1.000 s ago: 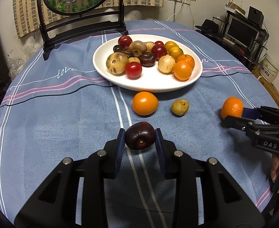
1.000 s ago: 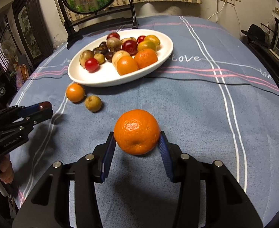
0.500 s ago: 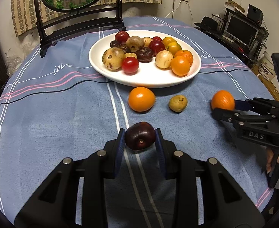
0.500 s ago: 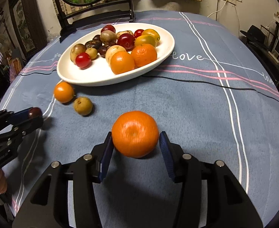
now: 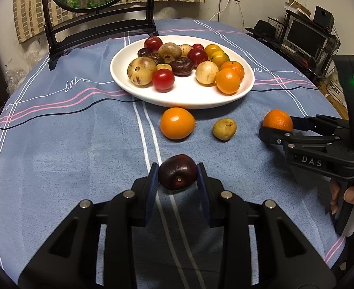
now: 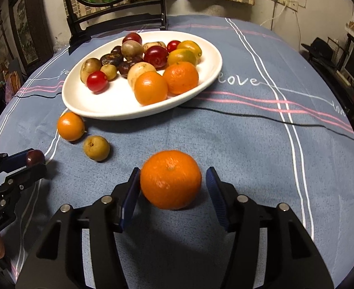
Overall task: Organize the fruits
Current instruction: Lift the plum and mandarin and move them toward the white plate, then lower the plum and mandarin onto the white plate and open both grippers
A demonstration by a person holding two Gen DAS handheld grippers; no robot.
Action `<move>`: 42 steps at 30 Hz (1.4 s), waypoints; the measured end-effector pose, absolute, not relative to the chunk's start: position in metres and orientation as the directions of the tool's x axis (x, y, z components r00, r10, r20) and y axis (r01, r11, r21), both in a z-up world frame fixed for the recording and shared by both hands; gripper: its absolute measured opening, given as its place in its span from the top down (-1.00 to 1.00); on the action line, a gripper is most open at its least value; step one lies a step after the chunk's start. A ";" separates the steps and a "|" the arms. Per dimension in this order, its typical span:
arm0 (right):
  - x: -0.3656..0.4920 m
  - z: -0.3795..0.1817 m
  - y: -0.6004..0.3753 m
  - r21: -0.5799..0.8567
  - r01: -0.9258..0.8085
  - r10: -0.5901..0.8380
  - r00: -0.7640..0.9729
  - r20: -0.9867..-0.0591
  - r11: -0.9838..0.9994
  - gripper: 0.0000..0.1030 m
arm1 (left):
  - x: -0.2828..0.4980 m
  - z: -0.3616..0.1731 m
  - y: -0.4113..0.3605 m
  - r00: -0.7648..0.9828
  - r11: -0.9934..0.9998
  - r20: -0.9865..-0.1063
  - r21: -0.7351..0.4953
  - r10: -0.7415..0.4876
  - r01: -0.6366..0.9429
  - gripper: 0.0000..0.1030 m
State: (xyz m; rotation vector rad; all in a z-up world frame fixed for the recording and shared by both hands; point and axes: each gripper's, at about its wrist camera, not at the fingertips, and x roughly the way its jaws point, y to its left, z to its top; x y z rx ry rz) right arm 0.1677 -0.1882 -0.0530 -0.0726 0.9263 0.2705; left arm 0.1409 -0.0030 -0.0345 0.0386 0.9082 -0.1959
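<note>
The left claw [image 5: 177, 179] pinches a glossy, dark, round plum [image 5: 177, 175] between its ribbed blue pads, in front of the smooth white oval plate [image 5: 191, 98]. The right claw [image 6: 171, 187] brackets a dimpled mandarin [image 6: 170, 179]: its left pad touches the peel, a sliver of gap shows at the right pad, so its hold is unclear. Both hover over the woven blue cloth on the worktop [image 6: 249, 144]; the fruit hides the contact points.

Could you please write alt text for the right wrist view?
The right claw brackets a mandarin above the blue tablecloth; its right pad shows a gap. Beyond sit a fruit-filled white plate and two loose fruits.
</note>
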 end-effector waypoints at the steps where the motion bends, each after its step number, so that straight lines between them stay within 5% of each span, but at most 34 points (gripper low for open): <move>1: 0.167 -0.052 -0.189 0.057 -0.260 0.202 0.574 -0.794 0.964 0.09 | 0.141 -0.035 -0.003 0.598 0.981 -0.787 -0.049 -0.152 0.186 0.38; 22: 0.168 0.005 -0.193 0.132 -0.322 0.318 0.641 -0.698 0.937 0.09 | 0.175 0.006 -0.015 0.640 0.977 -0.751 -0.028 -0.159 0.210 0.37; 42: 0.298 0.004 -0.162 0.242 -0.344 0.408 0.587 -0.699 0.907 0.09 | 0.309 0.004 -0.009 0.615 0.994 -0.783 -0.045 -0.096 0.098 0.36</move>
